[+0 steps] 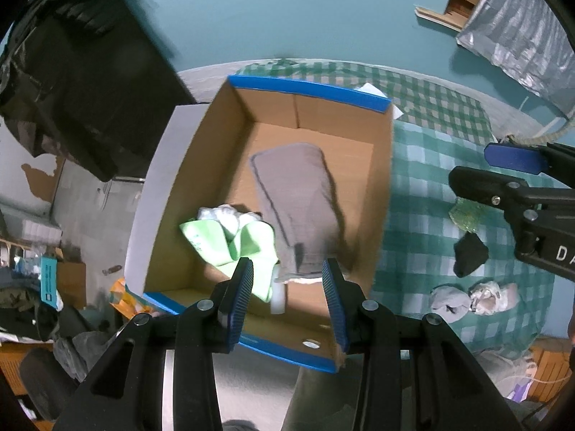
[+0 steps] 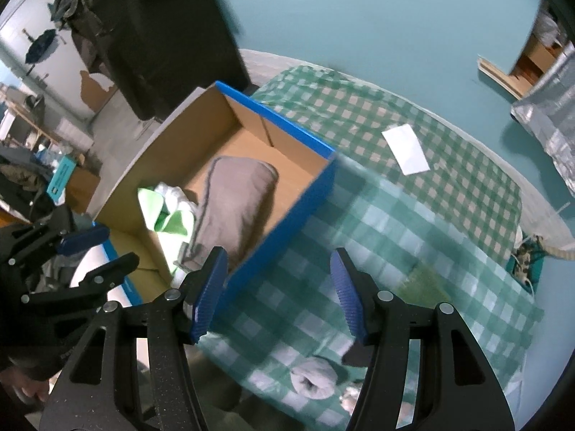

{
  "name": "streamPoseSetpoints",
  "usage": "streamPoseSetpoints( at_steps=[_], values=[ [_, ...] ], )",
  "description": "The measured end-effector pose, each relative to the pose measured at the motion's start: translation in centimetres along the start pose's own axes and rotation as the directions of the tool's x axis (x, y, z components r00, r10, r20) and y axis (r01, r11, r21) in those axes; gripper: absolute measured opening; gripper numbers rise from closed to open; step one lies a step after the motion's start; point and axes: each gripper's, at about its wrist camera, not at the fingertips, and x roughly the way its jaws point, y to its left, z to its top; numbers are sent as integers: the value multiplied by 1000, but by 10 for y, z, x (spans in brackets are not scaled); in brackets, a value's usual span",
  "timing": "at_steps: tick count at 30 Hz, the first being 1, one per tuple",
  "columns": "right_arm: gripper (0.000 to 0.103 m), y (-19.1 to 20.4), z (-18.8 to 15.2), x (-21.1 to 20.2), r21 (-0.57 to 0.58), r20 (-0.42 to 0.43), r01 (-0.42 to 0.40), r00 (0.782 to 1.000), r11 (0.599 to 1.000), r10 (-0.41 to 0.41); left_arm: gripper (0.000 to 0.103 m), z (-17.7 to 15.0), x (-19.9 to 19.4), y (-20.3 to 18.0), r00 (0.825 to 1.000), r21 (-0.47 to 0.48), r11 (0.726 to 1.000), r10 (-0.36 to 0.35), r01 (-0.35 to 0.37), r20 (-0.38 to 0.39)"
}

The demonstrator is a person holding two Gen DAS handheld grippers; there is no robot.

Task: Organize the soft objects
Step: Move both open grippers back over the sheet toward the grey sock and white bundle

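**Both grippers hanging empty by the box**

Checked green cloth is carrying a cardboard box holding a grey cloth; the left gripper is hovering above, jaws parted, empty.

Right wrist view: the right gripper is gaping empty beside the box; a grey sock is lying below.
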Motion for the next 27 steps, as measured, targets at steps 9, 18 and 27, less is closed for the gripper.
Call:
streamPoseSetpoints(
  at_steps=[9, 18, 27],
  values=[
    [60, -38, -27, -18, 66, 0, 39, 999, 997, -39, 40, -4, -4, -36, 1000, 63, 998, -23, 23, -2],
    [60, -75, -56, -32, 126, -7, 69, 998, 990, -69, 40, -6, -7, -71, 999, 125, 991, -44, 44, -4],
    [61, -100, -79, -42, 173, -17, 78, 997, 982, -77, 41, -13, -5, -97, 998, 181, 982, -55, 58, -21]
  ],
)
